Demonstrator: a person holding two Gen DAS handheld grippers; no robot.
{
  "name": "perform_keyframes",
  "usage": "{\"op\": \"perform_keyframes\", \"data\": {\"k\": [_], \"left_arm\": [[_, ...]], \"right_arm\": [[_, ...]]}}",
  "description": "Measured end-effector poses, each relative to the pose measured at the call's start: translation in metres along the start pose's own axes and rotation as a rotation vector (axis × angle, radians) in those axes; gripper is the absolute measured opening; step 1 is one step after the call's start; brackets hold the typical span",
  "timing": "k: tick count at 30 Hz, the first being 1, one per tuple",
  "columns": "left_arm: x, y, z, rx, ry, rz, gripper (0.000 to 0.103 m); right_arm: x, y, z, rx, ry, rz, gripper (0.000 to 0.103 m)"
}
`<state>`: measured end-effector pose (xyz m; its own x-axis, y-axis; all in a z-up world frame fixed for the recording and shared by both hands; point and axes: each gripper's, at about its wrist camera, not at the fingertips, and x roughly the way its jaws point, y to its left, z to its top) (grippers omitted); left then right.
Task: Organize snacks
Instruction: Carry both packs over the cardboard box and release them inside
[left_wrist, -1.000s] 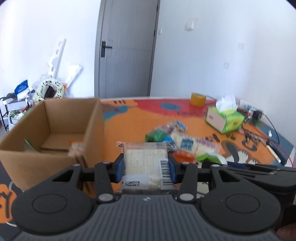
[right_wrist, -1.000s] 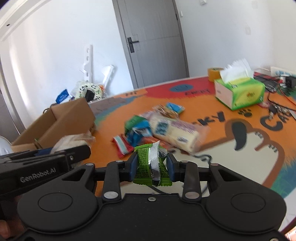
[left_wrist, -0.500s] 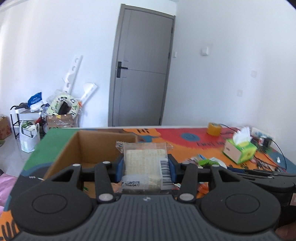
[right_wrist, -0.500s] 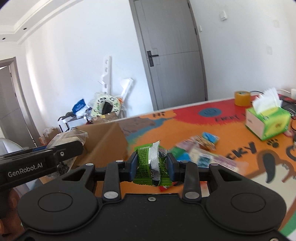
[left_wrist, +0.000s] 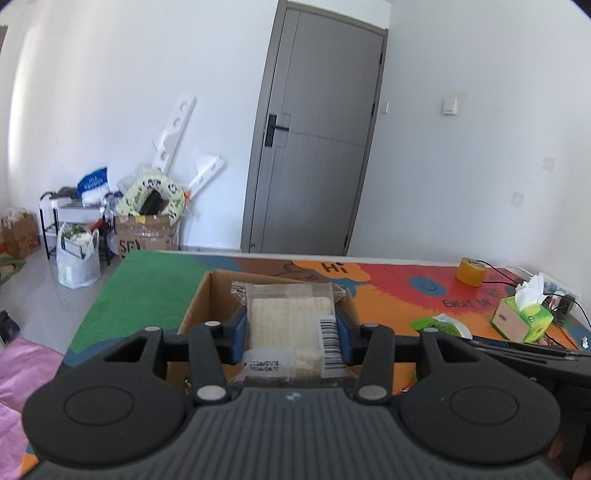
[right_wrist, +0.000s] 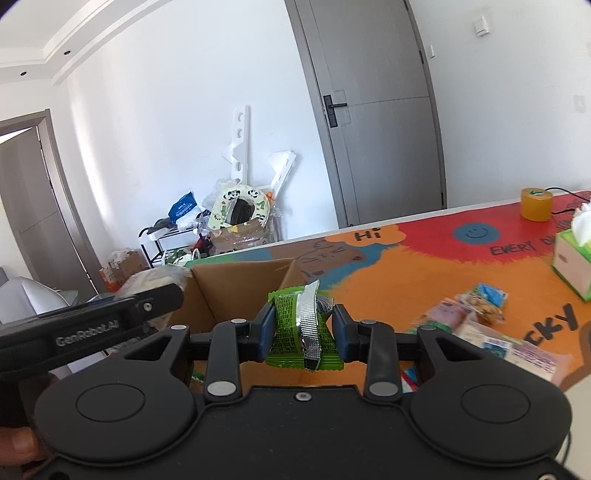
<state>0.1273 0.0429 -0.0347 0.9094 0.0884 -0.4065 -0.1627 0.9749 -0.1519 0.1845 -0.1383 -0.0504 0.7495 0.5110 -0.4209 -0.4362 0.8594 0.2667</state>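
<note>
My left gripper (left_wrist: 291, 338) is shut on a clear packet of pale crackers (left_wrist: 290, 325) with a barcode, held above the open cardboard box (left_wrist: 207, 295). My right gripper (right_wrist: 303, 332) is shut on a green snack packet (right_wrist: 295, 332) with a silver seam, held just right of the box (right_wrist: 236, 288). The left gripper's body (right_wrist: 92, 328) shows at the left of the right wrist view. Several loose snack packets (right_wrist: 480, 310) lie on the colourful table mat to the right.
A green tissue box (left_wrist: 522, 319) and a roll of yellow tape (left_wrist: 471, 271) stand at the table's far right, with cables behind. Beyond the table's far edge are a grey door, a shelf rack and boxes on the floor.
Both grippers have risen and swung left with their packets, from the snack pile to over the cardboard box. Both grips are unchanged.
</note>
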Motion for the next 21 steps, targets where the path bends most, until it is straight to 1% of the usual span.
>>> {"op": "perform_keyframes", "data": {"k": [4, 6, 7, 8, 9, 11, 15, 17, 19, 20, 21], "left_arm": [[0.011, 0.011, 0.0, -0.046, 0.024, 0.009, 0.047], [0.008, 0.018, 0.0, -0.062, 0.019, 0.003, 0.049], [0.005, 0.021, 0.002, -0.066, 0.015, -0.015, 0.052], [0.001, 0.025, 0.003, -0.071, 0.005, -0.031, 0.057], [-0.002, 0.028, 0.005, -0.078, -0.006, -0.027, 0.059], [-0.007, 0.036, 0.007, -0.093, -0.013, 0.007, 0.064], [-0.018, 0.05, 0.004, -0.134, -0.013, 0.033, 0.068], [-0.022, 0.055, 0.003, -0.151, -0.017, 0.051, 0.073], [-0.024, 0.059, 0.002, -0.169, -0.015, 0.063, 0.076], [-0.025, 0.06, 0.001, -0.173, -0.006, 0.064, 0.077], [-0.026, 0.06, 0.0, -0.17, 0.001, 0.064, 0.077]], "right_arm": [[0.011, 0.006, 0.001, 0.004, 0.013, 0.003, 0.034], [0.016, 0.008, 0.002, 0.006, 0.016, 0.009, 0.034], [0.018, 0.009, 0.002, 0.008, 0.02, 0.012, 0.034], [0.021, 0.011, 0.002, 0.009, 0.023, 0.014, 0.034], [0.023, 0.012, 0.002, 0.011, 0.025, 0.017, 0.034], [0.026, 0.016, 0.003, 0.015, 0.023, 0.026, 0.034], [0.032, 0.025, 0.007, 0.027, 0.019, 0.058, 0.034], [0.033, 0.031, 0.01, 0.024, 0.007, 0.08, 0.034], [0.033, 0.038, 0.011, -0.007, -0.014, 0.108, 0.034], [0.033, 0.041, 0.01, -0.031, -0.017, 0.107, 0.037], [0.032, 0.041, 0.009, -0.041, -0.015, 0.106, 0.045]]}}
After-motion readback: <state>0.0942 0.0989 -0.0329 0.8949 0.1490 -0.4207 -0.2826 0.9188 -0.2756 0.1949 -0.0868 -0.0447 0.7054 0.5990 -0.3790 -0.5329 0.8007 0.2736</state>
